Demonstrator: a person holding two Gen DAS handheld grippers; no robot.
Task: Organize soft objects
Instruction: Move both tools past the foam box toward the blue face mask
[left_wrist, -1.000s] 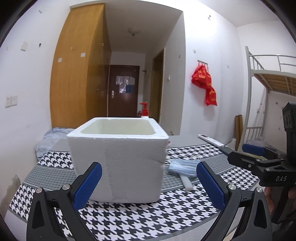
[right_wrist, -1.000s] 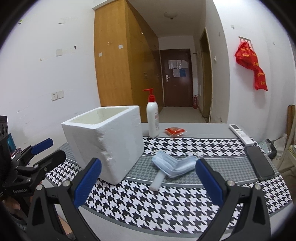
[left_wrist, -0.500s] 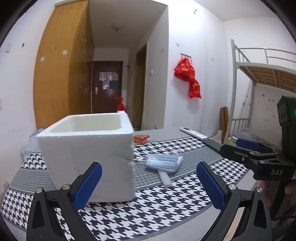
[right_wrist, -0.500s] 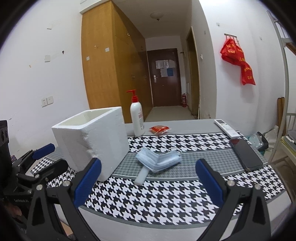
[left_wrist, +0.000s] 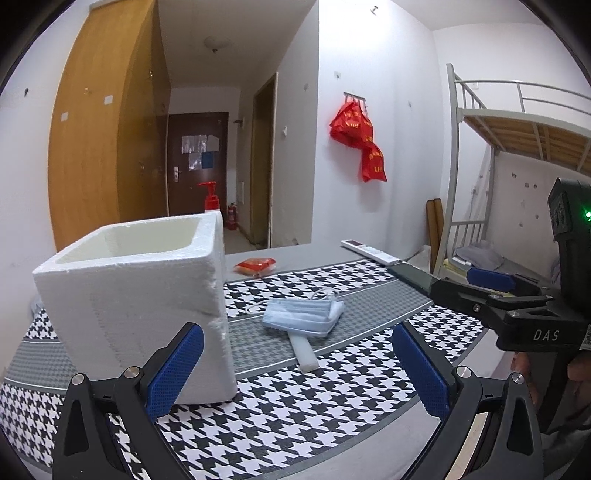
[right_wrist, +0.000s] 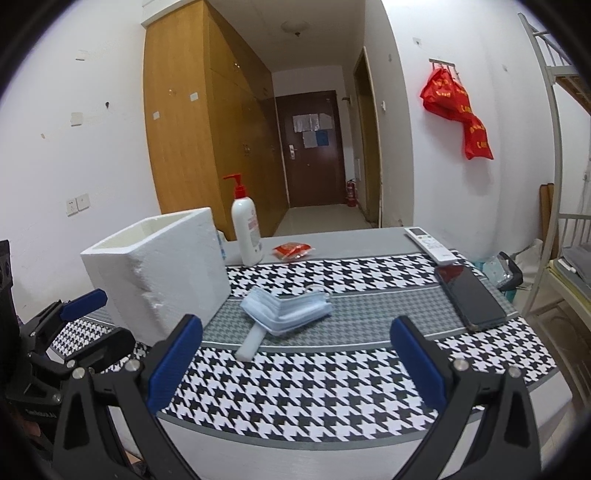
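Both grippers, left (left_wrist: 295, 369) and right (right_wrist: 291, 360), hang wide open and empty over the near worktop (right_wrist: 332, 398) edge. The masks (right_wrist: 286, 308) sit mid-worktop over a foam stick (right_wrist: 253, 341), just beside the box (right_wrist: 159, 273); a sloppy pinch could fan the stack or drag the stick along

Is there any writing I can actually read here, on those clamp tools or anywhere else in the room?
"DAS": white letters on the black body of the right gripper, seen from the left wrist camera.
Left gripper: pale lettering low on its body, too blurred to read.
Red bags on the wall: yellow print, too small to read.
Pump bottle: red label print, unreadable.
Papers on the door: unreadable.
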